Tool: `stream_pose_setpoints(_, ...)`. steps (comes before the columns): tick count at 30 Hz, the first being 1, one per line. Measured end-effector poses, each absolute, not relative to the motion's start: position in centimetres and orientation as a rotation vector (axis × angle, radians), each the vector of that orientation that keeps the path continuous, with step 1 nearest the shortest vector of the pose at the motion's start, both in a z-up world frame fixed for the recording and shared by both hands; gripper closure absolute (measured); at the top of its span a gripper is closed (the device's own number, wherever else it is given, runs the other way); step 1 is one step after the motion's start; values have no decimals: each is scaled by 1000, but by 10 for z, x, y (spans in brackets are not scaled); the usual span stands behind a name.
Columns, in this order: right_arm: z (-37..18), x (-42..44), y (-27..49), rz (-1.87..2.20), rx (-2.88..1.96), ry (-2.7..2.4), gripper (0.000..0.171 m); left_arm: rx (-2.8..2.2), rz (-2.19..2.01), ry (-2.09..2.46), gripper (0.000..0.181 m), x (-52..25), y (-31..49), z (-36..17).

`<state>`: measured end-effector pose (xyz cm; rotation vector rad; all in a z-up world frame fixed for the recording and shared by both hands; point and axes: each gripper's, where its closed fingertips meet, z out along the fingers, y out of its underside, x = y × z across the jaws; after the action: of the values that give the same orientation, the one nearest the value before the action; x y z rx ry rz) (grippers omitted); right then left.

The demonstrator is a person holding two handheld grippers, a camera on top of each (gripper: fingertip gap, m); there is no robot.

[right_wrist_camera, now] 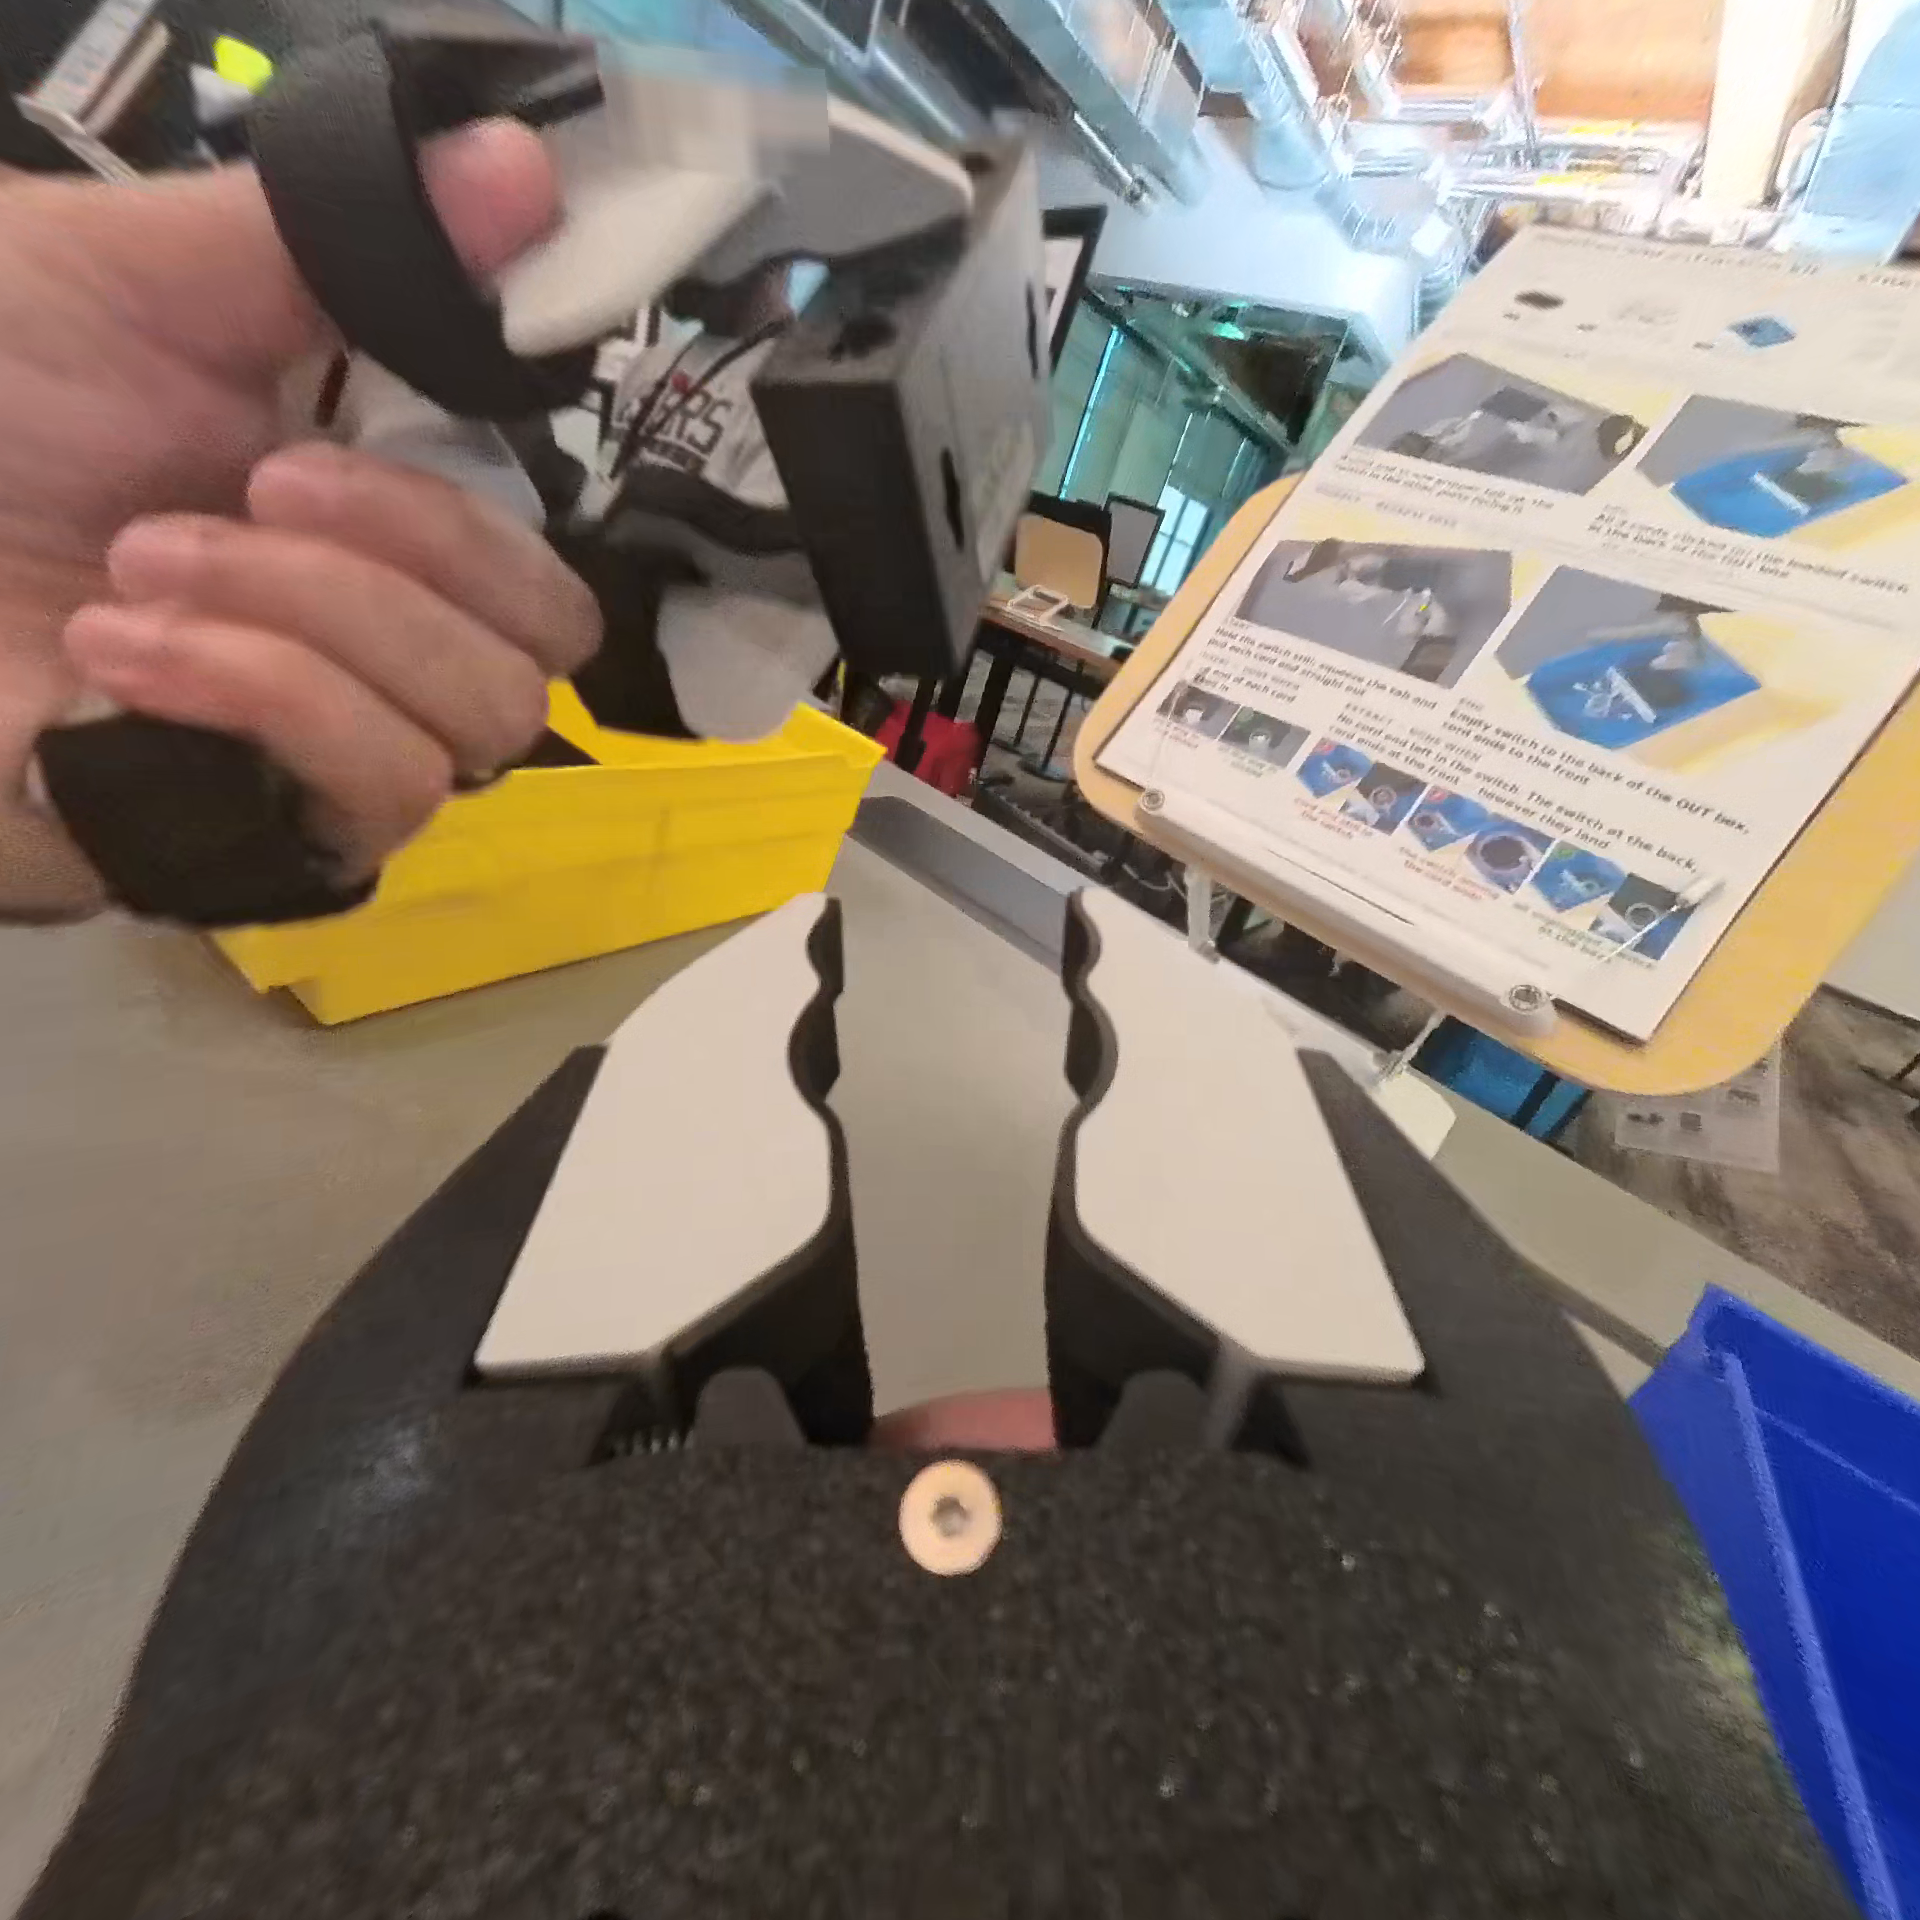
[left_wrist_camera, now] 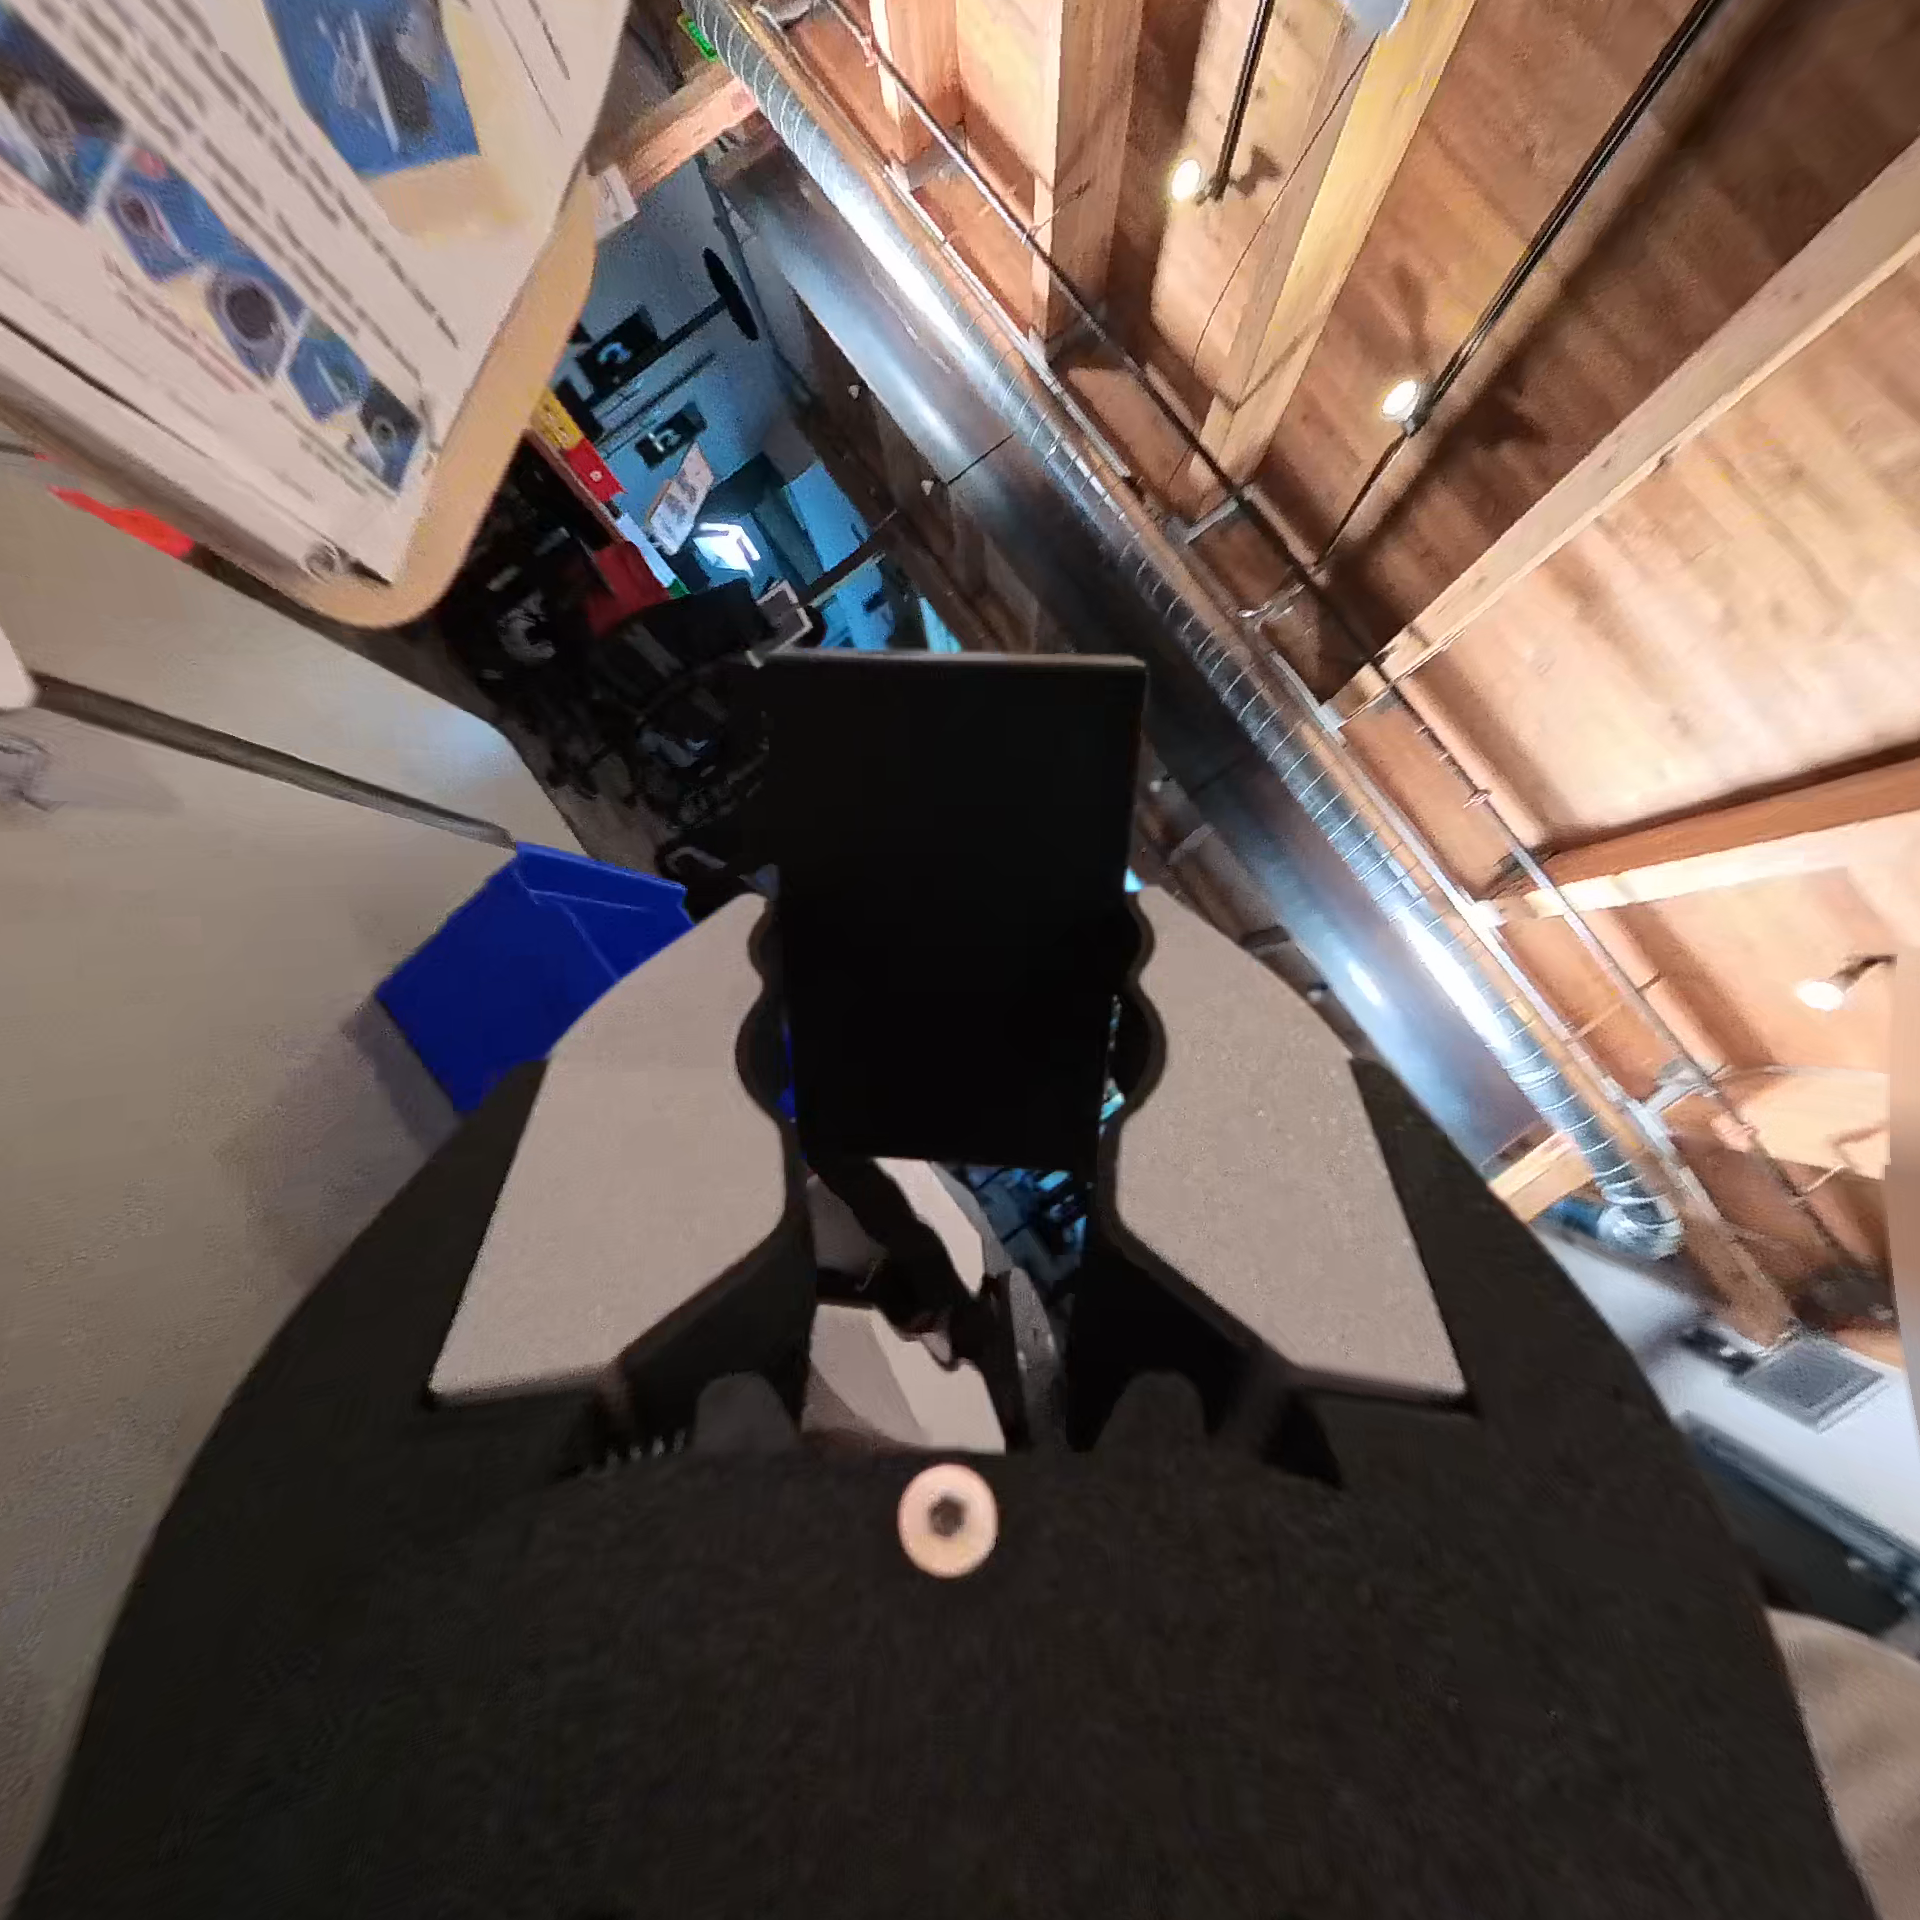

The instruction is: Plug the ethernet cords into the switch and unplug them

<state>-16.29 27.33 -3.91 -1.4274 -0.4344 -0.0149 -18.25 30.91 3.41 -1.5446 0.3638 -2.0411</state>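
My left gripper (left_wrist_camera: 948,920) is shut on a black box-shaped switch (left_wrist_camera: 951,883) and holds it tilted up toward the ceiling. In the right wrist view a hand holds that left gripper (right_wrist_camera: 665,208) at the upper left, blurred, with the black switch (right_wrist_camera: 904,457) in it above the yellow bin. My right gripper (right_wrist_camera: 951,914) is open and empty, low over the grey table (right_wrist_camera: 208,1143). No ethernet cord shows in either view.
A yellow bin (right_wrist_camera: 623,831) stands on the table at the left. A blue bin (right_wrist_camera: 1818,1507) is at the right edge and also shows in the left wrist view (left_wrist_camera: 520,966). An instruction board (right_wrist_camera: 1507,675) on a stand leans at the right.
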Motion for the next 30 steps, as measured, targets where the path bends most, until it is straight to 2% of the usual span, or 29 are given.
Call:
stream_pose_setpoints(7,-13,-145,256,-148,-1330,-411,132,-1525,-2288,160,122,-143,273,23)
stream_pose_setpoints(13,-14,-138,252,-241,-1320,-422,135,-1555,-2369,56,122,-129,261,1)
stream_pose_setpoints(21,-28,-134,257,-330,-1321,-503,138,-1672,-2322,184,121,-117,226,-25)
stream_pose_setpoints(30,-26,-132,251,-277,-1296,-514,140,-1646,-2313,245,121,-115,216,-23)
